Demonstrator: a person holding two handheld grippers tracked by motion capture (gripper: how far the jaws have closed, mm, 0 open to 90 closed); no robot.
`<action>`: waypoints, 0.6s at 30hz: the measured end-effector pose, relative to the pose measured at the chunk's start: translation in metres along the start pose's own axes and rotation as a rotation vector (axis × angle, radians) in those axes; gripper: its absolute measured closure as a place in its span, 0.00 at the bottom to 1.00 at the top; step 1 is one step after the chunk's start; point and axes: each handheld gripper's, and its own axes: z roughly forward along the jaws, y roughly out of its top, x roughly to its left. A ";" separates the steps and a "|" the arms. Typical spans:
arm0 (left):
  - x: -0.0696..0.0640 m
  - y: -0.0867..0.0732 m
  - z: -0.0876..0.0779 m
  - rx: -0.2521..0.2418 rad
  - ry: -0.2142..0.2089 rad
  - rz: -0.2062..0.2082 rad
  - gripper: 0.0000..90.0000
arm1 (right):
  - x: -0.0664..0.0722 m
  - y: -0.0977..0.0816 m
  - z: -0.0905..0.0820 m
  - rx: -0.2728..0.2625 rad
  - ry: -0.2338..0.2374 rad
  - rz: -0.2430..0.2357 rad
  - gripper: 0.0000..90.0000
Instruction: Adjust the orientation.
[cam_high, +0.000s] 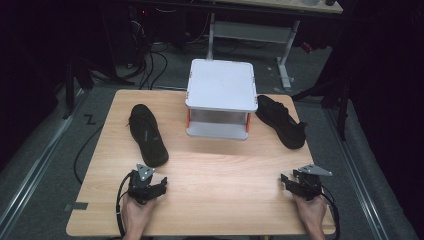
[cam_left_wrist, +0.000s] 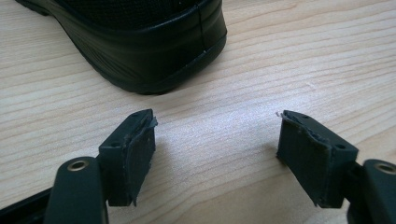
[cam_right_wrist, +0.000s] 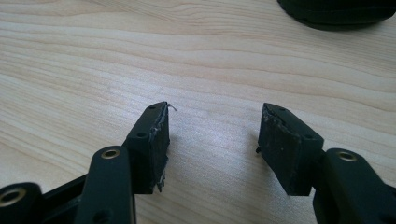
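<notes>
Two black shoes lie on the wooden table (cam_high: 220, 165). The left shoe (cam_high: 147, 134) lies left of a white box, its heel (cam_left_wrist: 154, 46) just beyond my left gripper (cam_left_wrist: 217, 121). The right shoe (cam_high: 281, 120) lies right of the box, and its edge (cam_right_wrist: 336, 11) shows at the top of the right gripper view. My left gripper (cam_high: 150, 187) rests near the front left, open, nothing between its jaws. My right gripper (cam_high: 300, 185) sits at the front right, also open and empty (cam_right_wrist: 214, 114).
A white box-like stand (cam_high: 220, 95) with orange corners sits at the back middle of the table. Behind the table are a desk frame and cables on the dark floor. Bare wood spreads between the two grippers.
</notes>
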 end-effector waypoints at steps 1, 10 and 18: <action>0.000 0.000 0.000 0.000 0.000 0.000 0.31 | 0.000 0.000 0.000 0.000 0.000 0.000 0.48; 0.000 0.000 0.000 0.002 -0.007 0.002 0.29 | 0.000 0.000 0.000 0.001 0.000 -0.003 0.47; 0.005 -0.002 -0.002 0.000 -0.047 0.038 0.29 | 0.001 0.000 0.000 0.001 -0.003 0.001 0.47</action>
